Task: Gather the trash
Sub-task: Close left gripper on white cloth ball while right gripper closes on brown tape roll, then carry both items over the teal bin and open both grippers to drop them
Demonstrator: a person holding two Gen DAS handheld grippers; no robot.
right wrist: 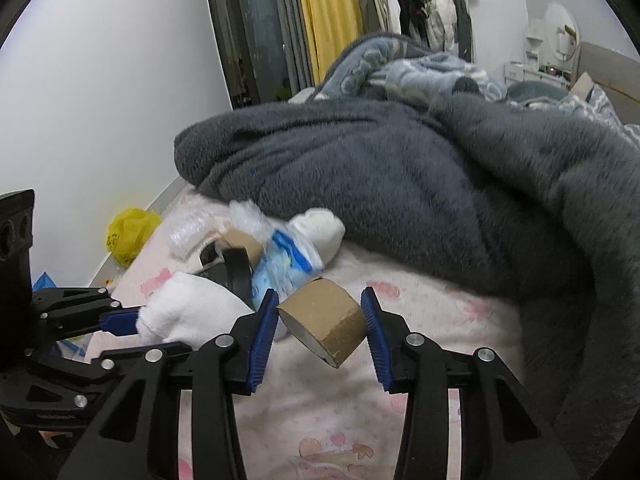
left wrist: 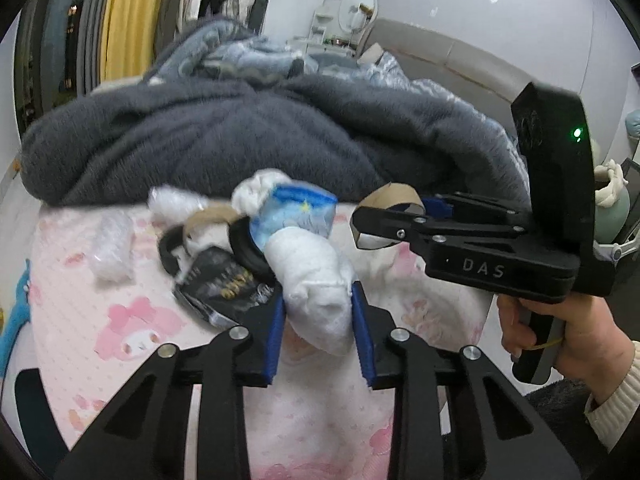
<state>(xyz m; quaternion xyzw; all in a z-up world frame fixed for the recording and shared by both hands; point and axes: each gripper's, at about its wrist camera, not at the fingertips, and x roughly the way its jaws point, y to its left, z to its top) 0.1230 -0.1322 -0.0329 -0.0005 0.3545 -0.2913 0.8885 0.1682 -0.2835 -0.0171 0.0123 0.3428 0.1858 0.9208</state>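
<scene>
My left gripper (left wrist: pixel 318 306) is shut on a white sock (left wrist: pixel 316 280) over the pink bedsheet; the sock also shows in the right wrist view (right wrist: pixel 188 312). My right gripper (right wrist: pixel 320 316) is shut on a brown cardboard tube (right wrist: pixel 326 320), seen in the left wrist view too (left wrist: pixel 390 200). Behind them lies a trash pile: a blue-and-white tissue packet (left wrist: pixel 294 216) (right wrist: pixel 286 264), a black wrapper (left wrist: pixel 224 284), a black ring (left wrist: pixel 244 248), crumpled clear plastic (left wrist: pixel 112 252) (right wrist: pixel 188 232) and another cardboard tube (right wrist: pixel 240 242).
A big dark grey blanket (left wrist: pixel 240 140) (right wrist: pixel 400 168) is heaped across the bed behind the pile. A yellow bag (right wrist: pixel 128 232) lies on the floor by the wall. The pink bedsheet (left wrist: pixel 320 420) spreads below the grippers.
</scene>
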